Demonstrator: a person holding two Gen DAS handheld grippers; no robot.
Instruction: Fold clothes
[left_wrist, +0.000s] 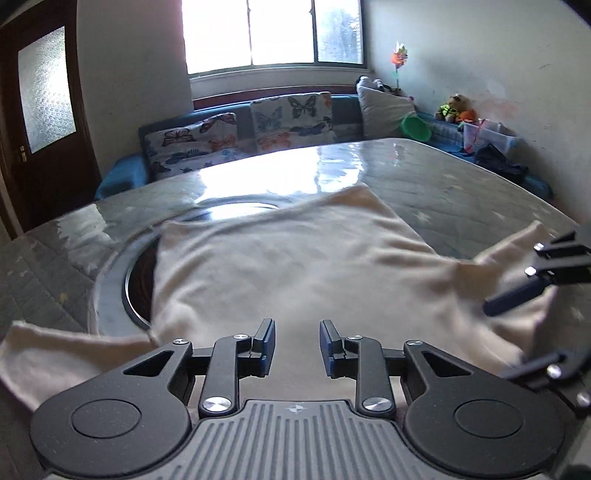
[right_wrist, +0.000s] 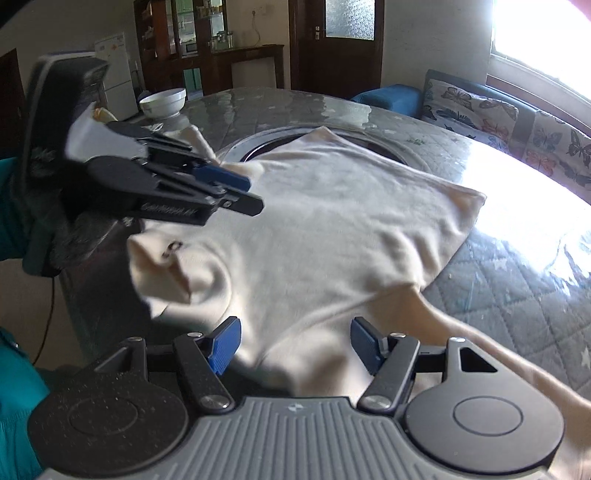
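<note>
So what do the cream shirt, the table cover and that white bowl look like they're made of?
Cream shirt: soft knit fabric, likely cotton, matte; it wrinkles and drapes limply. Table cover: quilted stitched cloth under what looks like clear glossy plastic film, since window glare and ripples sit over the diamond stitching. White bowl: probably glazed ceramic, smooth and shiny, though hard plastic can't be ruled out.

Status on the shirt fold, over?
Left hand-held gripper open, empty, above cloth. Right hand-held gripper open, empty. Cream shirt spread on table, unfolded. White bowl far corner, clear of work.
</note>
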